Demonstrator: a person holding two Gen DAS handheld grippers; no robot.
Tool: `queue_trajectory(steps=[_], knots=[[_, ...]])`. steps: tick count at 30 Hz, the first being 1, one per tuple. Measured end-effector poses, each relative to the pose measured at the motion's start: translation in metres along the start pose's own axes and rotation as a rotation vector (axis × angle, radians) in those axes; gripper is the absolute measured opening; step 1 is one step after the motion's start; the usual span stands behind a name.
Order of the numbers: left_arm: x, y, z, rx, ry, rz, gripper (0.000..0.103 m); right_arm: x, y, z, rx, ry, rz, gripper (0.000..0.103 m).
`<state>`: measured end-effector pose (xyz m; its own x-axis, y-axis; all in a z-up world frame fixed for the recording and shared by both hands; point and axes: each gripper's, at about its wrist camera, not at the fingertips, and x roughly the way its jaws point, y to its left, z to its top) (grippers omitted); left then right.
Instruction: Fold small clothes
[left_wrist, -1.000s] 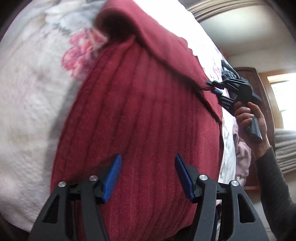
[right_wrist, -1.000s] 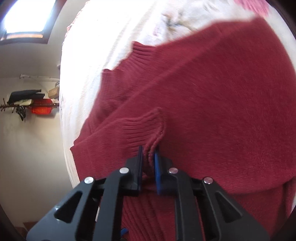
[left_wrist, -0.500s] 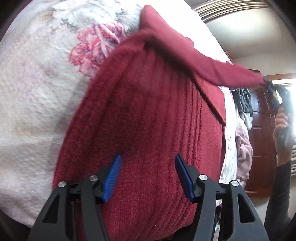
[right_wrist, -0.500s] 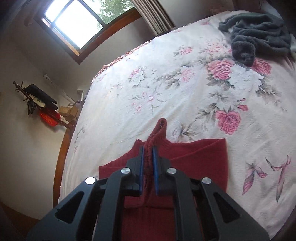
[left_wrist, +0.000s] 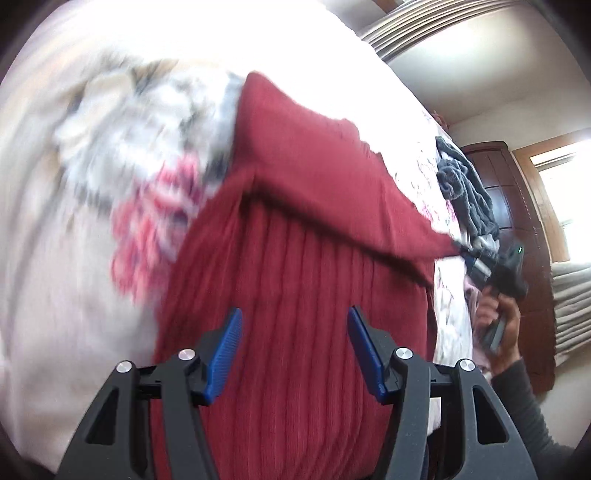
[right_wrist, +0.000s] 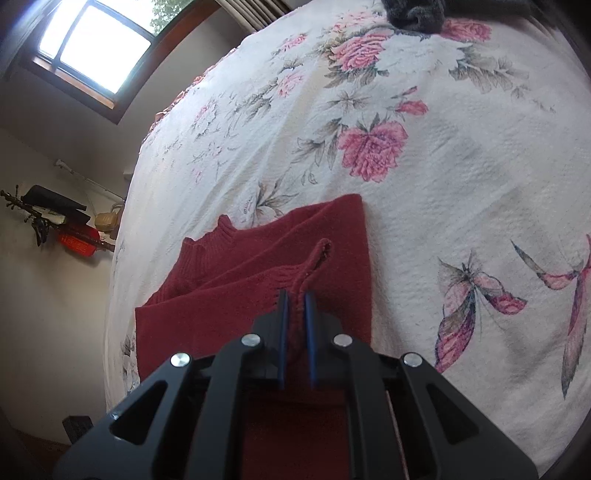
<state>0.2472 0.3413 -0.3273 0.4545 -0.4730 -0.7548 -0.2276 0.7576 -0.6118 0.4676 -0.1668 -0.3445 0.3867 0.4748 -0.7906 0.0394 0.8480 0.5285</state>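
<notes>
Bedroom, floral bedspread (right_wrist: 461, 155) covering the bed; window (right_wrist: 92, 51) top left in the right wrist view, coat rack (right_wrist: 48, 210) on the wall past the bed's left edge.

Red sweater (right_wrist: 258, 280) lies flat near the bed's near edge, collar toward the left edge. Right gripper (right_wrist: 295, 306) has its jaws pinched narrow on the sleeve cuff (right_wrist: 314, 258), sleeve drawn out taut from the body. Only the right wrist view shows the cuff grip close up, plus the collar and the butterfly print to the right.

Left wrist view adds the rest: left gripper (left_wrist: 293, 339) hangs over the ribbed sweater body (left_wrist: 295, 295), jaws wide, nothing between the pads. It also shows the right gripper (left_wrist: 476, 258) from outside, held in the person's hand (left_wrist: 502, 317) off the bed's right edge, sleeve (left_wrist: 332, 166) stretched across to it. Grey garment pile (left_wrist: 465, 188) sits near the far right edge; dark wooden door (left_wrist: 517, 192) behind. Bedspread is heavily motion-blurred in this view.

Versus 0.5 s ago: right gripper is lower and closer to the sweater, sleeve now angled down across the body rather than lifted high. Left jaws unchanged, same spread.

Room to move: bare bedspread beyond and right of the sweater; grey pile well apart.
</notes>
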Motion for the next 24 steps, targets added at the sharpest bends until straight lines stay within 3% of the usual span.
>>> queue_trajectory(steps=[6, 10, 13, 14, 16, 18, 20, 22, 23, 24], knots=[[0.018, -0.022, 0.074, 0.079, -0.036, 0.002, 0.058, 0.028, -0.030, -0.009, -0.018, 0.118, 0.014, 0.014], [0.050, -0.023, 0.121, 0.114, -0.012, 0.004, 0.058, 0.007, -0.046, -0.002, 0.031, 0.067, 0.073, 0.015], [0.086, -0.010, 0.150, 0.110, 0.037, 0.081, 0.057, -0.007, -0.051, 0.008, 0.086, 0.029, 0.148, 0.015], [0.096, -0.003, 0.153, 0.098, 0.054, 0.104, 0.053, -0.007, -0.049, 0.011, 0.088, 0.029, 0.172, 0.015], [0.109, 0.015, 0.159, 0.072, 0.064, 0.167, 0.023, -0.003, -0.042, 0.015, 0.070, 0.042, 0.195, 0.015], [0.107, 0.026, 0.163, 0.035, 0.057, 0.165, 0.015, 0.009, -0.035, 0.015, 0.044, 0.071, 0.194, 0.015], [0.100, 0.033, 0.163, 0.018, 0.041, 0.181, 0.014, 0.028, -0.036, 0.012, 0.039, 0.127, 0.186, 0.015], [0.091, 0.039, 0.160, -0.023, 0.042, 0.143, 0.013, 0.040, -0.041, 0.007, 0.031, 0.151, 0.138, 0.011], [0.082, 0.034, 0.157, -0.024, 0.029, 0.113, 0.017, 0.039, -0.042, 0.005, 0.032, 0.147, 0.140, 0.011], [0.073, 0.028, 0.153, -0.007, 0.016, 0.080, 0.029, 0.033, -0.040, 0.004, 0.041, 0.131, 0.166, 0.014]])
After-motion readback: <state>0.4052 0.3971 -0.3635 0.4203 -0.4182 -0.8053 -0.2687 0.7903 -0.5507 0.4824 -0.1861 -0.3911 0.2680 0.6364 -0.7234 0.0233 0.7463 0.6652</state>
